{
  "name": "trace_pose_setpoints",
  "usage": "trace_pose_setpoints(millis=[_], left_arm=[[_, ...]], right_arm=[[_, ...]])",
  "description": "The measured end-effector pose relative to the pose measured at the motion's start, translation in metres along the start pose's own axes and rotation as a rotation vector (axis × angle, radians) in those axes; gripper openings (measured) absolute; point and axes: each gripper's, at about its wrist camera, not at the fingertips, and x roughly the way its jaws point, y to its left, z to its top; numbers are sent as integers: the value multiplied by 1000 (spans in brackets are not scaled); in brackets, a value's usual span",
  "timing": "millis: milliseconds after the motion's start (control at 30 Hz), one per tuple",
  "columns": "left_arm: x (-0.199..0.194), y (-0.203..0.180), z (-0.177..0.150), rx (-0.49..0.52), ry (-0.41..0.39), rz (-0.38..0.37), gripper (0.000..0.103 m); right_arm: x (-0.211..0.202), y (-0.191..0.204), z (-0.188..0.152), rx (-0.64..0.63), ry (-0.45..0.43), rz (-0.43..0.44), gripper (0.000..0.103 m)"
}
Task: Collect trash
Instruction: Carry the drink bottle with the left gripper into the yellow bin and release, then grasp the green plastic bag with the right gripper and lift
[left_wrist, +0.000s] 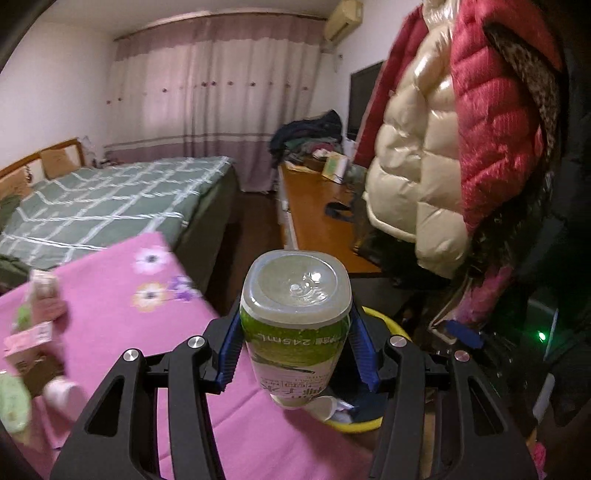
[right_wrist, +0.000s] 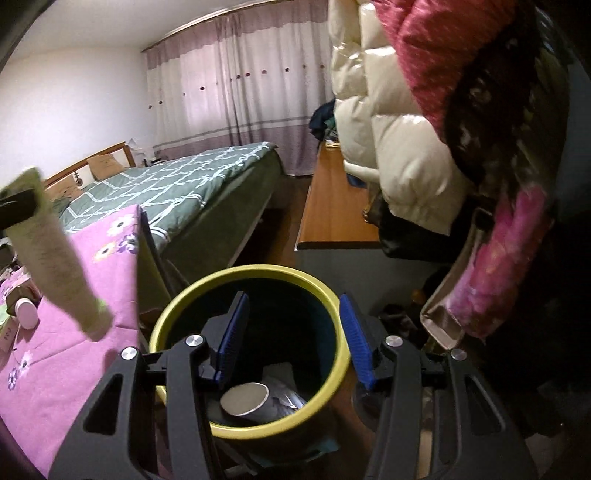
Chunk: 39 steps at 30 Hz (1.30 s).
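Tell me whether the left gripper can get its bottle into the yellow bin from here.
Probably yes. The left gripper is shut on the bottle beside the yellow bin, whose mouth is open; the empty right gripper hovering above may crowd it.

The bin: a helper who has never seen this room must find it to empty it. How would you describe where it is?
Start at the table with the pink flowered cloth. The bin stands on the floor at its corner, below the hanging coats. It is the only round tub there, with a yellow-green rim, and a paper cup lies inside.

Green-labelled bottle (left_wrist: 295, 332) held above yellow-rimmed bin (right_wrist: 332, 295).
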Motion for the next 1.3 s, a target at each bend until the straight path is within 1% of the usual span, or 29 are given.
trace_pose_setpoints(millis=[100, 133, 233, 267, 300, 333, 367, 500, 567, 600, 800, 933, 1033, 1067, 1100, 1167, 1200, 1300], left_arm=[[38, -15, -3, -10, 62, -45, 52], [49, -17, -6, -20, 84, -61, 52], [74, -21, -17, -31, 138, -64, 52], [76, -20, -21, -35, 140, -61, 58], [76, -18, -22, -42, 139, -55, 64], [73, -16, -24, -49, 130, -51, 72], [68, -14, -24, -51, 116, -47, 73], [38, 5, -24, -62, 79, -20, 74], [16, 22, -25, -81, 63, 4, 79], [7, 30, -25, -87, 56, 21, 80], [-65, 97, -45, -168, 3, 185, 83], [-118, 147, -68, -223, -25, 332, 84], [-159, 189, -84, -253, -51, 469, 86], [-167, 199, -89, -263, -56, 497, 86], [-181, 216, -95, -284, -61, 540, 86], [-199, 243, -104, -315, -74, 593, 87], [-209, 259, -110, -328, -84, 636, 87], [-223, 296, -125, -357, -81, 726, 87]], right_arm=[[3, -7, -2, 15, 7, -12, 50], [3, -8, -2, 18, 10, -17, 52], [3, -12, -2, 26, 13, -25, 54], [3, -12, -2, 26, 14, -24, 54], [3, -11, -2, 24, 14, -24, 54], [3, -10, -1, 20, 14, -24, 55], [3, -7, -1, 16, 14, -23, 55], [5, 3, -1, 2, 20, -8, 55], [5, 11, -3, -6, 23, 5, 55], [5, 14, -3, -11, 25, 11, 55], [5, 54, -2, -67, 33, 77, 55], [4, 94, -1, -128, 41, 142, 55], [5, 131, -2, -169, 55, 208, 55], [5, 139, -3, -176, 56, 219, 55], [4, 155, -3, -191, 59, 244, 55], [2, 182, -4, -214, 66, 289, 55], [0, 196, -5, -229, 69, 311, 55], [-3, 239, -9, -273, 84, 384, 55]])
